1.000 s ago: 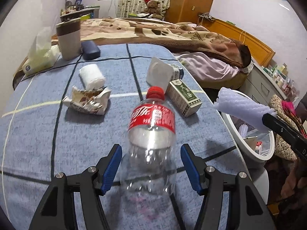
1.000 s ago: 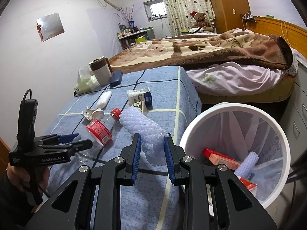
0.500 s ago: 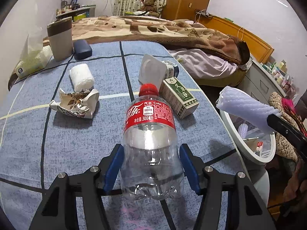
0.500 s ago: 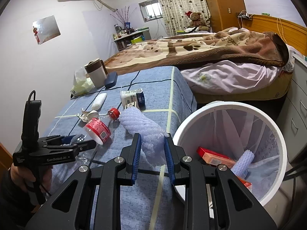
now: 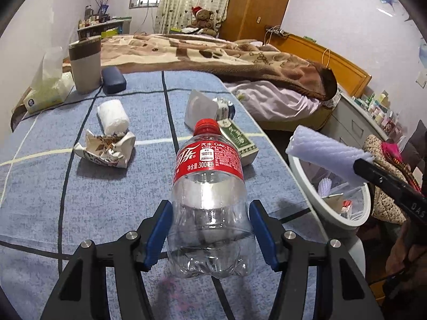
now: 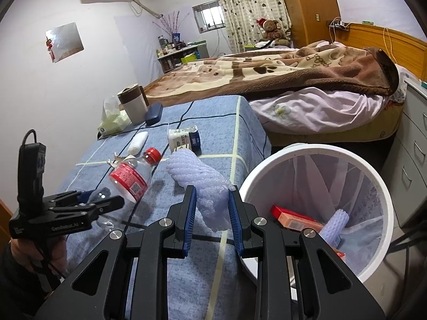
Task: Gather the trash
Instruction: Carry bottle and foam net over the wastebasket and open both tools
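Bottle now gripped and off the cloth

My left gripper (image 5: 210,233) has its blue pads pressed against the clear lower body of the cola bottle (image 5: 209,200), where a second ago they stood apart from it on either side. The bottle is raised clear of the blue table cloth (image 5: 80,202) and tipped up toward upright, red cap away from me; earlier it lay flat there.

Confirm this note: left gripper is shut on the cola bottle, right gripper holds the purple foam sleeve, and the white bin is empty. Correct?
Not quite. The white bin is not empty: the right wrist view shows a red box and another foam sleeve inside. The rest stands.
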Tool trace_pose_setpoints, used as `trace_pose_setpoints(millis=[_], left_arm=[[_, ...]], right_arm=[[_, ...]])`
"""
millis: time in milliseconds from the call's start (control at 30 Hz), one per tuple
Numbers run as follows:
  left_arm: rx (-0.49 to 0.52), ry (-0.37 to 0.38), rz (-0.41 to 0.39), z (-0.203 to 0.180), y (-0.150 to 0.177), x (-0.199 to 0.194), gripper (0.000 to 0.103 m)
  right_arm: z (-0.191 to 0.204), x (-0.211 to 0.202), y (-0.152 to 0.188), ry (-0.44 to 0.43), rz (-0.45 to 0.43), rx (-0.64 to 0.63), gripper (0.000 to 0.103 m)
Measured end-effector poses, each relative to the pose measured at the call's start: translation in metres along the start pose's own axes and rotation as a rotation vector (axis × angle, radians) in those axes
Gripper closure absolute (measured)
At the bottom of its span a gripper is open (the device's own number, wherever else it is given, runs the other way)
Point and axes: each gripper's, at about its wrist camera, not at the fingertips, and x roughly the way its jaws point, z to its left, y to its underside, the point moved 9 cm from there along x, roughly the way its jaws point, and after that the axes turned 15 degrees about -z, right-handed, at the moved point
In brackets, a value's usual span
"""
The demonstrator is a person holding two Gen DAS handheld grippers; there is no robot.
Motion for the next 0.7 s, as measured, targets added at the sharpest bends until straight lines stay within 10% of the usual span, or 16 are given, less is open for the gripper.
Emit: trace_pose_setpoints(millis=[700], left_arm=[[0.099, 0.180, -0.023, -0.098, -0.021, 0.017, 0.043]], right_arm=[[-0.067, -0.032, -0.001, 0.181, -0.039, 0.067, 0.078]])
